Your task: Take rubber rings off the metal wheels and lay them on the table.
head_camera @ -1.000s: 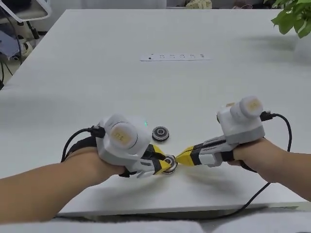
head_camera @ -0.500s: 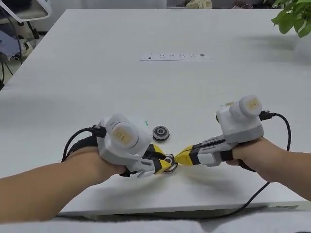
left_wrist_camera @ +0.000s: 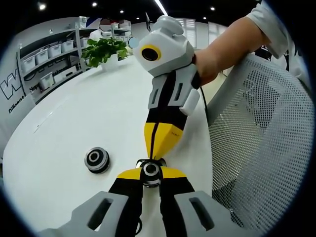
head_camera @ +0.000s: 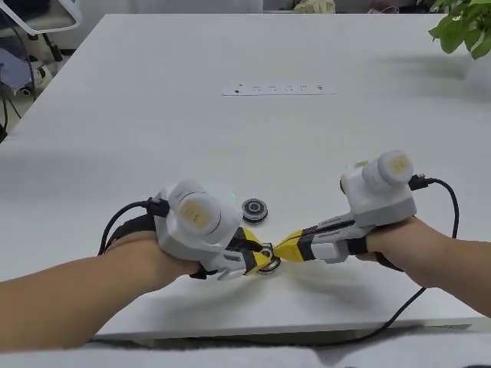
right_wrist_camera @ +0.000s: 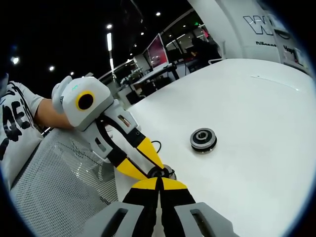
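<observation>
My left gripper [head_camera: 263, 258] [left_wrist_camera: 150, 173] is shut on a small metal wheel [head_camera: 267, 257] [left_wrist_camera: 150, 170] [right_wrist_camera: 164, 172] with a black rubber ring, and holds it just above the table's near edge. My right gripper [head_camera: 281, 248] [right_wrist_camera: 159, 180] comes in from the right with its jaws shut. Its yellow tips touch the rim of that wheel, and in the left gripper view it [left_wrist_camera: 157, 156] points down onto the wheel's top edge. Whether the ring is pinched between them is too small to tell. A second wheel [head_camera: 254, 209] [left_wrist_camera: 97, 159] [right_wrist_camera: 203, 138], still wearing its black ring, lies flat on the table a little beyond.
The white table [head_camera: 230, 138] stretches far ahead, with a white power strip [head_camera: 278, 90] across its middle. A green plant [head_camera: 462, 27] stands at the far right corner. A mesh chair back [left_wrist_camera: 266, 148] is close behind the table's near edge. Cables trail from both grippers.
</observation>
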{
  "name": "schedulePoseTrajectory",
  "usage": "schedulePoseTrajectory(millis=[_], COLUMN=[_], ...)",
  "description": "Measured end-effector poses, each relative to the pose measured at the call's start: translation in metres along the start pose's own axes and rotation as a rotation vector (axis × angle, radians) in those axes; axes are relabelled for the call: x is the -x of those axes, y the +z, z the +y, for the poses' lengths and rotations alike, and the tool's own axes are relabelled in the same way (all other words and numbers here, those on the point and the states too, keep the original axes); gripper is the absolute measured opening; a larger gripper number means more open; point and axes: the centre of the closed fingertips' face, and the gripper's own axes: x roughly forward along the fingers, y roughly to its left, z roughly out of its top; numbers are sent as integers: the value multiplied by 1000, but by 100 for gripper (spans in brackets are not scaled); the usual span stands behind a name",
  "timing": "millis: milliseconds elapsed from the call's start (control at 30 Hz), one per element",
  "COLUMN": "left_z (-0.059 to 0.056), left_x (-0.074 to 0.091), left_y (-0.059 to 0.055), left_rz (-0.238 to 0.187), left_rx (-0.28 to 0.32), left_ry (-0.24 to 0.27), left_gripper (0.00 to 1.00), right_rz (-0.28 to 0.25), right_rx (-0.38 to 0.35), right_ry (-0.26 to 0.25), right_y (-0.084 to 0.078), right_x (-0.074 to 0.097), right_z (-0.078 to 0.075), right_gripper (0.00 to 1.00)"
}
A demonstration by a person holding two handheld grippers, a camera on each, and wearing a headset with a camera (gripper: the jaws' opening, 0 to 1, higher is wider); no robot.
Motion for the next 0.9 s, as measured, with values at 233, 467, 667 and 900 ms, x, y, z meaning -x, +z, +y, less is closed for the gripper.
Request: schedulePoseTrajectory(millis=[233, 467, 667, 900], left_z=[0, 0, 0, 0], left_x=[0, 0, 0, 0], left_y=[0, 0, 0, 0], left_rz=[1, 2, 2, 3], left_rx=[-2, -4, -4, -4], left_ry=[0, 0, 1, 2], left_gripper=[7, 7, 7, 7], right_rz=[-3, -6, -11, -13], right_rx=[1, -3, -8, -10], right_ry=[5, 10, 14, 16], right_y=[0, 1, 3, 3], right_x=[0, -1, -2, -4], right_z=[0, 1, 7, 10], right_gripper=[0, 0, 0, 0])
